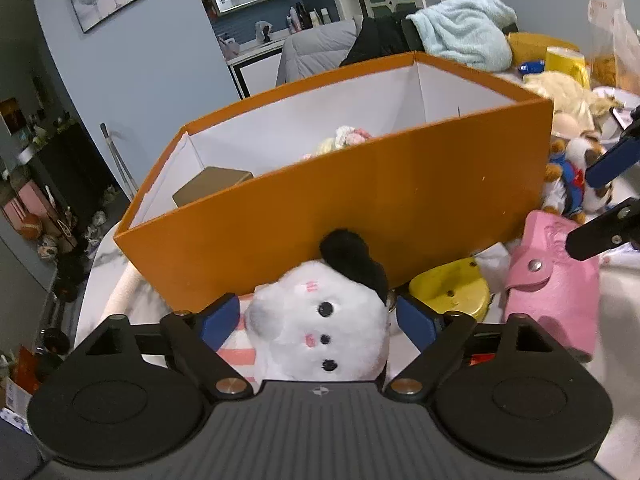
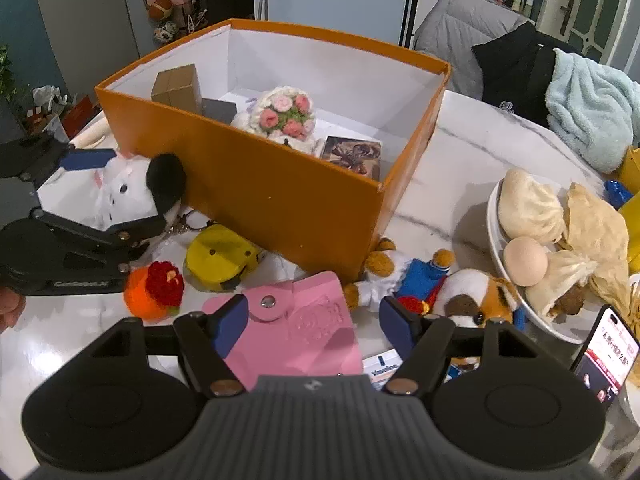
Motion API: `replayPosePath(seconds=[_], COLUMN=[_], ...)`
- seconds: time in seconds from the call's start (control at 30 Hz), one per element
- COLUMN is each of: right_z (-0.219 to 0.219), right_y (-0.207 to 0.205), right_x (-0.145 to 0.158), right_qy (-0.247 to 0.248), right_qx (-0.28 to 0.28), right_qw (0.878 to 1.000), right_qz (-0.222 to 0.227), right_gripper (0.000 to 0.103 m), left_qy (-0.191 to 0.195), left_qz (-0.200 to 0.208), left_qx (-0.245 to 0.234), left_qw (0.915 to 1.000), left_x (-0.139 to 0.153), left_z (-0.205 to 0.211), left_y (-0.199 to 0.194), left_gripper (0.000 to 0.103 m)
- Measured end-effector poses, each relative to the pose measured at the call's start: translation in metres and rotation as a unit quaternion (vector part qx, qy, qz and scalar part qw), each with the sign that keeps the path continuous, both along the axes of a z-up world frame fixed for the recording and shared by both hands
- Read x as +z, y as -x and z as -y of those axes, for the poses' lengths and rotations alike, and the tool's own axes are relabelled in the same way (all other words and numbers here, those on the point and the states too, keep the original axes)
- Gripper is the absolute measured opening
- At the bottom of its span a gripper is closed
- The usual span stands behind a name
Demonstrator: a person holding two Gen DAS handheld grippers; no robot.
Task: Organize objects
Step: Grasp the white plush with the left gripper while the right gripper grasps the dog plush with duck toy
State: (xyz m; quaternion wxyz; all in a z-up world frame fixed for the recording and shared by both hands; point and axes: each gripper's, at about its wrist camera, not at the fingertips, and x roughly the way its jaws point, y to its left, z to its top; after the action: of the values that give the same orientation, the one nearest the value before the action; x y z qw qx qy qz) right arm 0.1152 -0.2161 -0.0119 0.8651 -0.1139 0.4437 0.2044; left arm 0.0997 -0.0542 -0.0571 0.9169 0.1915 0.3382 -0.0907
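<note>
The white plush toy [image 1: 320, 320] with a black ear sits between the fingers of the left gripper [image 1: 320, 318], at 6 o'clock in the left wrist view, pressed up against the near wall of the orange box [image 1: 360, 200]. The blue pads [image 1: 220, 320] stand at either side of its head, but I cannot tell whether they squeeze it or only flank it. In the right wrist view the same toy [image 2: 128, 192] shows at 9 o'clock, with the left gripper [image 2: 96, 188] around it and the box wall [image 2: 280, 200] just beside its ear.

The right gripper [image 2: 314, 318] hangs wide open over the pink leather pouch [image 2: 304, 316] at 6 o'clock and holds nothing.

Inside the box, a crochet flower bouquet [image 2: 284, 114] sits in the middle, a brown carton [image 2: 178, 86] at 10 o'clock of it, a dark block [image 2: 218, 110] between them, and a small picture card [image 2: 352, 152] at 4 o'clock.

On the marble table [image 2: 460, 140] in front of the box lie a yellow case [image 2: 218, 256], a red and orange knitted toy [image 2: 154, 290], and a dog plush in blue clothes [image 2: 432, 288]. At 3 o'clock a white plate [image 2: 496, 240] holds buns and an egg [image 2: 525, 262]; a phone [image 2: 608, 352] leans at 4 o'clock
</note>
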Motion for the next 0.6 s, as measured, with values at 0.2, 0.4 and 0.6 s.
replayPosePath(seconds=[0.2,0.4,0.6], right_z=[-0.005,0.007,0.041], right_y=[0.001,-0.009,-0.028], right_x=[-0.008,-0.002,0.000], right_qy=[0.006,0.006,-0.021], right_qx=[0.006,-0.031,-0.110], right_qw=[1.000,0.999,0.993], right_qz=[-0.009,0.021,0.035], right_gripper=[0.074,0.074,0.074], left_qy=[-0.039,-0.017,0.002], left_qz=[-0.009,-0.014,-0.018], left_qx=[0.019,0.029,0.038], left_qw=[0.9990,0.9993,0.9991], left_x=[-0.018,-0.013,-0.009], left_z=[0.003,-0.007,-0.019], left_y=[-0.007,-0.010,-0.010], left_gripper=[0.103,0.103,0.103])
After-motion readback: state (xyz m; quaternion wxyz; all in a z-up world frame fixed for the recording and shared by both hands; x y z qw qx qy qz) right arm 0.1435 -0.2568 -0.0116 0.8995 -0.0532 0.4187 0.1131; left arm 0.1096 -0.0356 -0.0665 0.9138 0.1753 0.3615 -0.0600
